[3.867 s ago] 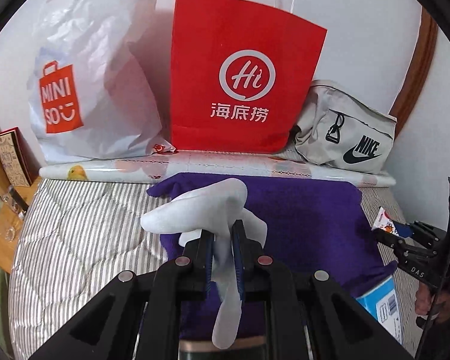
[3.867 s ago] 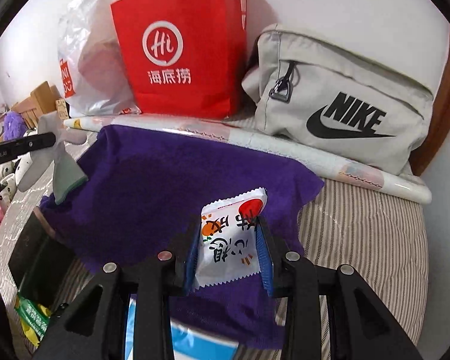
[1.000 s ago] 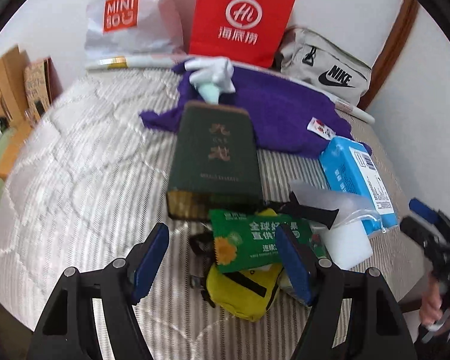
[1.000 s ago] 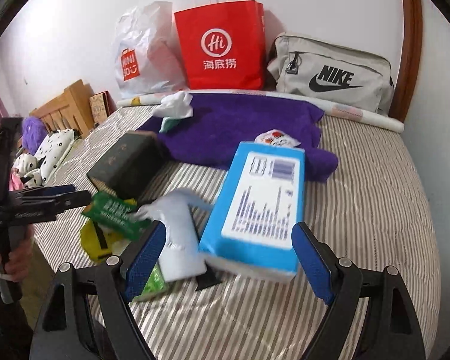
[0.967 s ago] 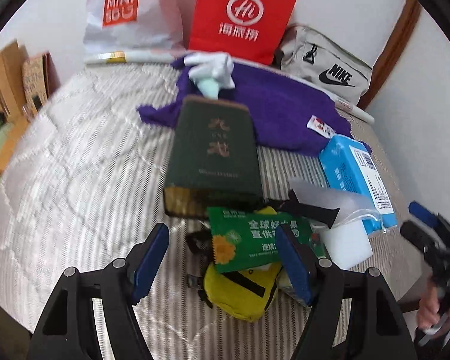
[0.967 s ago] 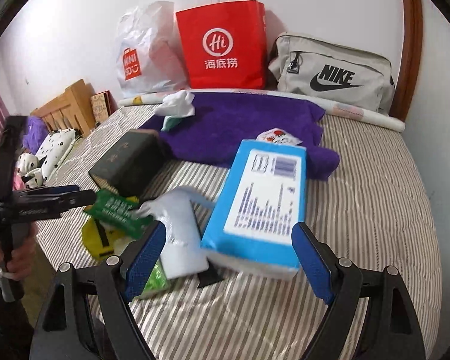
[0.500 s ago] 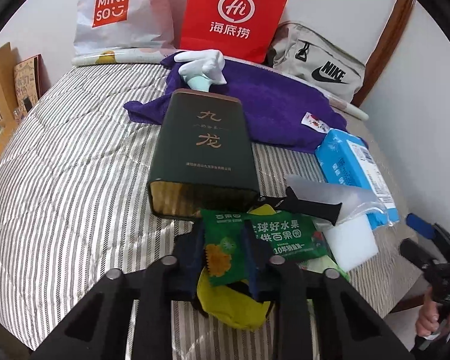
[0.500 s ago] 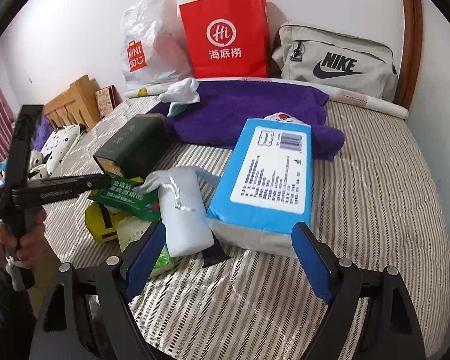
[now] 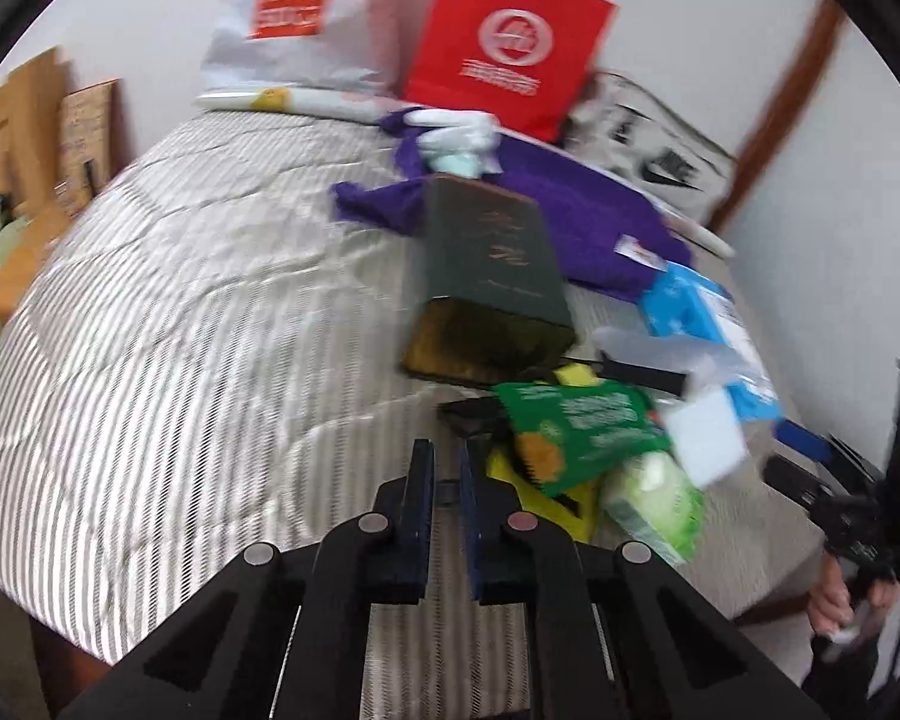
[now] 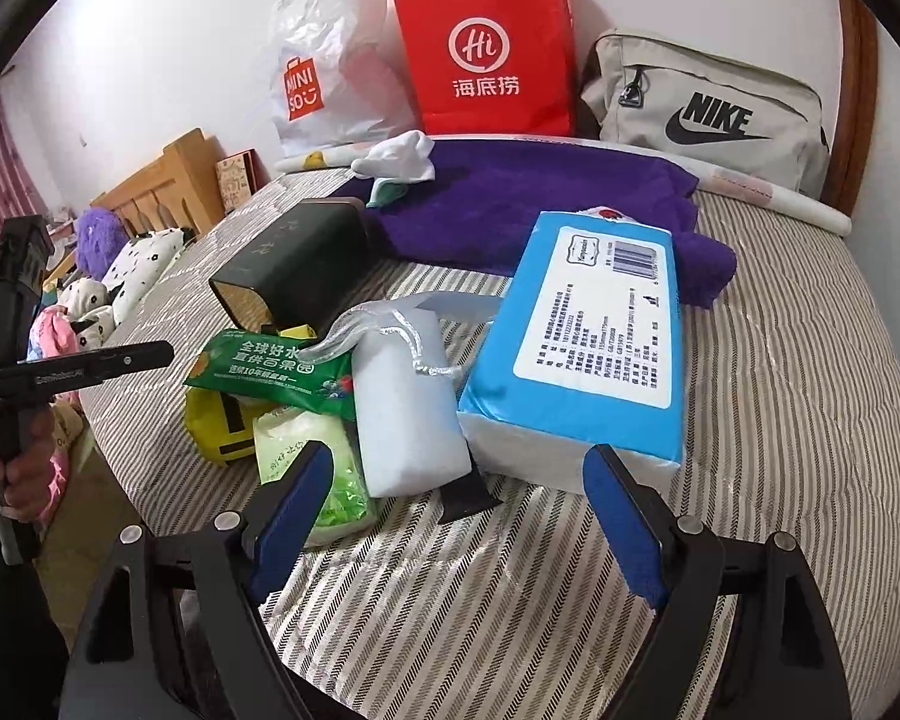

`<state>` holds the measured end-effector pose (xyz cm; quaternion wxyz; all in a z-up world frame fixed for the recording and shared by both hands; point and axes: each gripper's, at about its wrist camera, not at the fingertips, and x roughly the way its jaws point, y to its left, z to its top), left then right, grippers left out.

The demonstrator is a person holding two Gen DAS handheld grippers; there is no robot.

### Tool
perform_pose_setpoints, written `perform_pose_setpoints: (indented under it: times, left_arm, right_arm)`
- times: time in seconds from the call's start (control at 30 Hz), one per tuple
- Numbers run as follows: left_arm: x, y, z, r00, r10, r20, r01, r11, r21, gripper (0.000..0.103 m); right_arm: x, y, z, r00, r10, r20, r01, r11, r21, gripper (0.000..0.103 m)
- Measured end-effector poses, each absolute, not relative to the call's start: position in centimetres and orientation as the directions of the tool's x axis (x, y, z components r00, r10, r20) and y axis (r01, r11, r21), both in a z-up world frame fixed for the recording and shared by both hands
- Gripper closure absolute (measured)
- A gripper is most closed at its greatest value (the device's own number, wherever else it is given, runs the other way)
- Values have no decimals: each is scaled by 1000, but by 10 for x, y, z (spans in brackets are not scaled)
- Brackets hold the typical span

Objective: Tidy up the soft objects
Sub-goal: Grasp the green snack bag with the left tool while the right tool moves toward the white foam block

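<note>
Left tongs [image 9: 446, 468] closed; right tongs [image 10: 456, 510] spread

Purple towel [image 10: 510, 204], blue tissue pack [image 10: 594, 330], striped grey-white bedspread [image 10: 780, 360].

A red paper bag [image 10: 486, 54] and a white Miniso plastic bag [image 10: 324, 78] stand against the wall at the far edge of the striped bed [image 10: 780, 390]. Beside them leans a grey Nike bag [image 10: 708, 114]. A wooden headboard [image 10: 162, 186] rises at the left.
</note>
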<state>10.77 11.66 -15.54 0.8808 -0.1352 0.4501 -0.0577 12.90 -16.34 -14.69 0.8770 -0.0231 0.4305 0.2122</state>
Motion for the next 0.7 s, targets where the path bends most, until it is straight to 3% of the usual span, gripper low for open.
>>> perform_pose_setpoints:
  times: [0.13,0.2,0.27,0.47,0.7]
  left_arm:
    - [118,96,-146,593,-248,-766,52,961,-271,86]
    - [126,84,-143,586,-267,-765,90,960,-267,78]
    - [131,72,-141,579,-288,-763,127,956,-264,62]
    - [136,40,-132,590,-304,-748,266,948,-175,42]
    - [154,29,-149,519,-278,-808,344,933,-101,41]
  right_arm:
    - [128,-165,-147,535,358,-766,-387,909,154,18]
    - [128,-166,-147,533,360,-766,-384,909,160,18]
    - [128,-168,-149,528,358,-770,-378,911,165,18]
    - [131,-177,-153,516,366,-775,-365,912,188,18]
    - [136,-186,-161,495,398,-773,-341,907,249,18]
